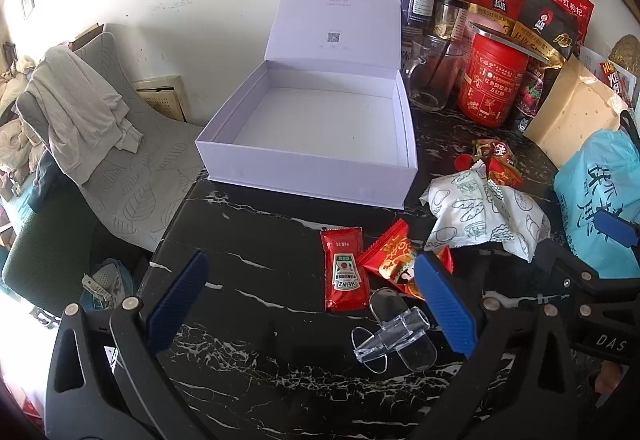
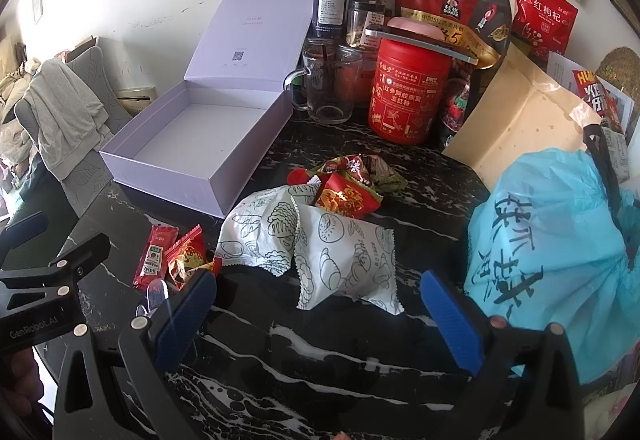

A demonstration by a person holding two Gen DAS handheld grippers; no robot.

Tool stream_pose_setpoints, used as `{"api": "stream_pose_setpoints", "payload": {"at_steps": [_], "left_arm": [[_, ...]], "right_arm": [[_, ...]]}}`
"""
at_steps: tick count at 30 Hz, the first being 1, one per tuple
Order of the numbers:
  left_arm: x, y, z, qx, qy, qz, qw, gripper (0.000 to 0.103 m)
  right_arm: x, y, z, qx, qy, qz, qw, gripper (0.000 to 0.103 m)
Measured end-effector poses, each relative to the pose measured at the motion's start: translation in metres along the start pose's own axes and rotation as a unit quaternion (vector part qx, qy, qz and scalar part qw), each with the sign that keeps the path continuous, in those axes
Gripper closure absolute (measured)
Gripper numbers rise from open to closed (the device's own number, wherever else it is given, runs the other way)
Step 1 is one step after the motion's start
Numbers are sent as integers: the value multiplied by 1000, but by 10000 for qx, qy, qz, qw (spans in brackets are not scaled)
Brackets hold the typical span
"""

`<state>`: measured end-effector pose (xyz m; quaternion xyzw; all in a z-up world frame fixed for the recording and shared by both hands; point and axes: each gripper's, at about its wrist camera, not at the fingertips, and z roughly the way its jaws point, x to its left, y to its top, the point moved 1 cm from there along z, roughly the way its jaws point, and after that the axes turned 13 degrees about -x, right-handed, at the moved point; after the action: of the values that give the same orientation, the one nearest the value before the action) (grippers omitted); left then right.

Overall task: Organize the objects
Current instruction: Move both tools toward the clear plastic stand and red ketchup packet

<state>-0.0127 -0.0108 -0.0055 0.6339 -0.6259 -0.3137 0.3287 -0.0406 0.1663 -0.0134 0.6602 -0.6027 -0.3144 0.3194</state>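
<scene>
- The left gripper (image 1: 310, 304) hangs over the black marbled bench (image 1: 248, 372), its blue fingers (image 1: 178, 304) spread wide and released, with nothing between them.
- In the left wrist view a red ketchup sachet (image 1: 345, 269) lies flat just ahead of the fingers, at about 12 o'clock from the gap.
- Touching the sachet's right edge is a red and gold candy wrapper (image 1: 394, 254), partly hidden by the right-hand finger.
- A clear plastic piece (image 1: 394, 336) lies on the bench at about 3 o'clock inside the gap, just beside that same finger but not gripped.
- The white box (image 1: 320, 128) stands open and empty at 12 o'clock, farther up the bench, its lid tilted back against the wall.
- The right gripper (image 2: 320, 314) is likewise released, fingers (image 2: 188, 314) wide apart and nothing grasped.
- Just ahead of it, at 12 o'clock, lies a white printed paper bag (image 2: 308, 248), crumpled, reaching down into the top of the gap.
- Behind the bag, at 12 o'clock, sits a heap of red snack packets (image 2: 348, 184), one of them resting on the bag's upper edge.
- A light blue plastic bag (image 2: 560, 248) bulks at 2 o'clock, close beside the right-hand finger.
- A red canister (image 2: 408, 96) and a glass mug (image 2: 328, 84) stand at the back of the bench, just right of the box.
</scene>
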Motion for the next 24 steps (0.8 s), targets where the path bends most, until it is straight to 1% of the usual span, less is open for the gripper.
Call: {"api": "stream_pose_setpoints", "payload": {"at_steps": [24], "left_arm": [[4,-6,-1,68,19,-70,10000,0]], "right_arm": [[1,-3,-2,-3,16,-7,10000,0]]}}
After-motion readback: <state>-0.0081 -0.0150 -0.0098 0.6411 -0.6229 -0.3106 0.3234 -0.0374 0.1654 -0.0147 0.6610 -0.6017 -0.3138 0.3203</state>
